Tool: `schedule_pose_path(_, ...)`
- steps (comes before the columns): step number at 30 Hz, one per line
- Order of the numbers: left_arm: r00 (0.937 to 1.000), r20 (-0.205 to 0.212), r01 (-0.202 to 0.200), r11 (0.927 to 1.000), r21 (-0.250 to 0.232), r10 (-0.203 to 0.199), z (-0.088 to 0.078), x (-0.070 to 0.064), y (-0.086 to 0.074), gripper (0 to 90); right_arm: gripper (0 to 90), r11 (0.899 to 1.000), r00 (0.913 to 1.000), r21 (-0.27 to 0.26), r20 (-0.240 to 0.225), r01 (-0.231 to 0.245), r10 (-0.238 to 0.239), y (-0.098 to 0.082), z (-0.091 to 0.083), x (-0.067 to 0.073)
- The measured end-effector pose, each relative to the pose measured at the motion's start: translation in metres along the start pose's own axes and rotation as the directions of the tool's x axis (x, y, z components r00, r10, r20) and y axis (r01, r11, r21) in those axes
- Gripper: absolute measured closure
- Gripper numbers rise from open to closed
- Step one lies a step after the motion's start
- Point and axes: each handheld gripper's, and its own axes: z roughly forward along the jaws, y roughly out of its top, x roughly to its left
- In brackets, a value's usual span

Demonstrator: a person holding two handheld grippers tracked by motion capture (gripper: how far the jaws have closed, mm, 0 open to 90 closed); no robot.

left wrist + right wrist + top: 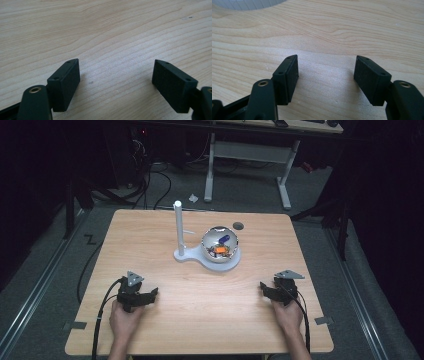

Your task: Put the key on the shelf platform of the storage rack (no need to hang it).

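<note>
Bowl of shiny metal sits on the round end of a white stand base, a little beyond the middle of the wooden counter. Small items lie inside the bowl, among them something blue and something orange; what they are is too small to tell. A white upright post rises from the other end of the base, just left of the bowl. A small dark round mark lies on the counter behind the bowl, toward the far edge.

Nearer the person, well apart from the bowl, the left hand-held gripper rests low on the counter at the near left, held by the left hand. Its own view shows its jaws spread wide over bare wood, with nothing between them. The right hand-held gripper sits at the near right in the right hand; its jaws likewise stand apart above the counter, gripping nothing. A pale curved edge shows at the top left of the right gripper view.
</note>
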Motion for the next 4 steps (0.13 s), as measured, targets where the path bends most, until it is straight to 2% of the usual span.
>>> schedule_pose_path(4,1.0000,0.000,0.000,1.0000,0.000,0.000,0.0000,0.0000,0.0000,22.9,36.9,1.000,1.0000,0.000,-0.001,0.001,-0.001,-0.0001,0.0000,-0.0002)
